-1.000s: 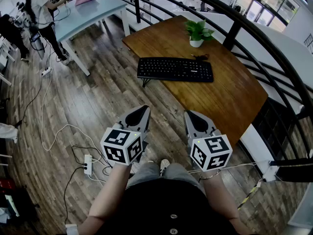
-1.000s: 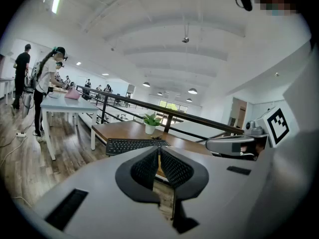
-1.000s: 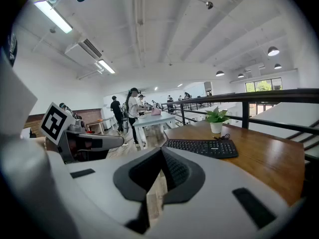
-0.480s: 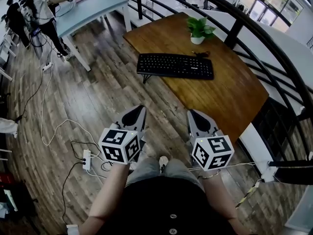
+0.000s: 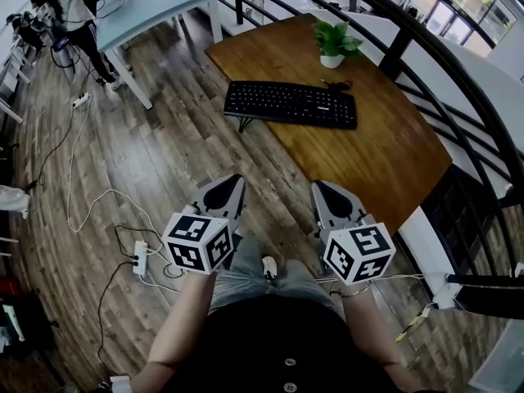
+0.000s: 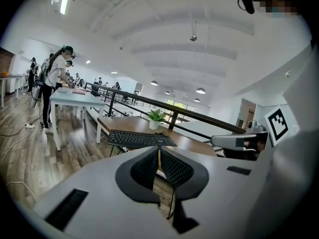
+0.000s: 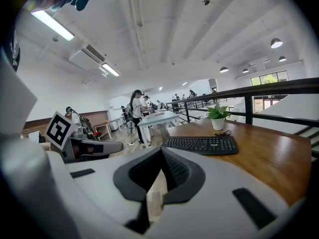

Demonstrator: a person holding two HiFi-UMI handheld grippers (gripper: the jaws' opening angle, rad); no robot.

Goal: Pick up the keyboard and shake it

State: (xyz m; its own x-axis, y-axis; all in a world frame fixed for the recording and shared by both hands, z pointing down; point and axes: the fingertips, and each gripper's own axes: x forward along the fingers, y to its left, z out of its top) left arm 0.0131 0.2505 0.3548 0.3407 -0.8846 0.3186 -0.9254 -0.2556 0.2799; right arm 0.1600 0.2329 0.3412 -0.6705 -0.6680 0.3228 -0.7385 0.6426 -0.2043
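A black keyboard point(image 5: 291, 104) lies across the near left corner of a brown wooden table point(image 5: 393, 154), its left end over the table's edge. It also shows ahead as the keyboard point(image 6: 140, 139) in the left gripper view and the keyboard point(image 7: 201, 144) in the right gripper view. My left gripper point(image 5: 232, 186) and my right gripper point(image 5: 322, 190) are held side by side close to my body, well short of the table. Both are shut with nothing between the jaws.
A small potted plant point(image 5: 334, 46) stands behind the keyboard, with a dark cable beside it. A black railing point(image 5: 426, 72) runs behind the table. A pale blue table point(image 5: 139, 11) with a person point(image 5: 70, 6) at it stands far left. Cables and a power strip point(image 5: 139, 260) lie on the wood floor.
The table and keyboard have shifted slightly up in the head view. Both grippers stay shut and hold about the same place before my body.
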